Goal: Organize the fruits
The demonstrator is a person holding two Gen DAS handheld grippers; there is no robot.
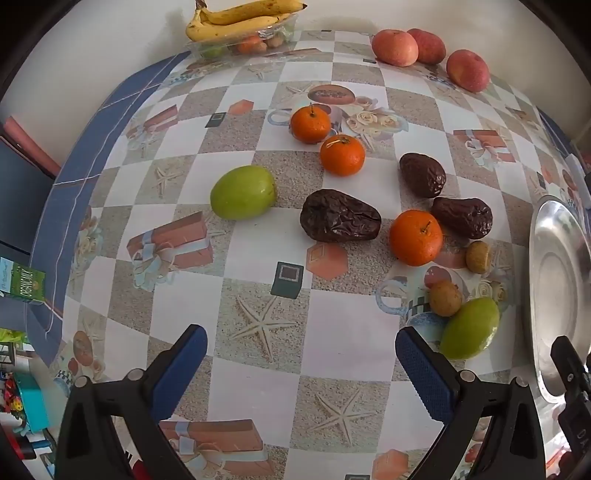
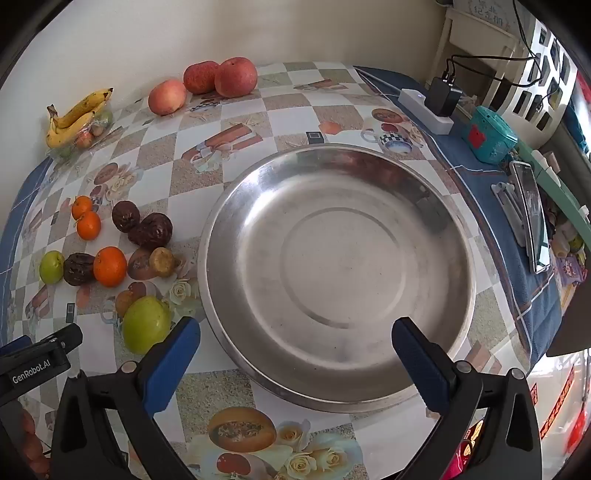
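Fruit lies loose on the patterned tablecloth (image 1: 255, 373), and both your grippers hang open and empty above it: the left gripper (image 1: 301, 363) over bare cloth, the right gripper (image 2: 295, 354) over the near rim of the steel plate (image 2: 458, 236). Nearest your left fingers, at two o'clock, the green fruit (image 1: 470, 328) looks firm and smooth, likely slippery, so close across its short middle. Beside it, two small brown fruits (image 1: 445, 297) would roll easily. Farther on, at one o'clock, the orange (image 1: 416, 237) probably gives a little; squeeze gently. The wrinkled dark fruits (image 1: 340, 216) look soft and light. The plate is empty, with open room. Apples (image 1: 394, 47) and bananas (image 1: 236, 20) sit far off by the wall.
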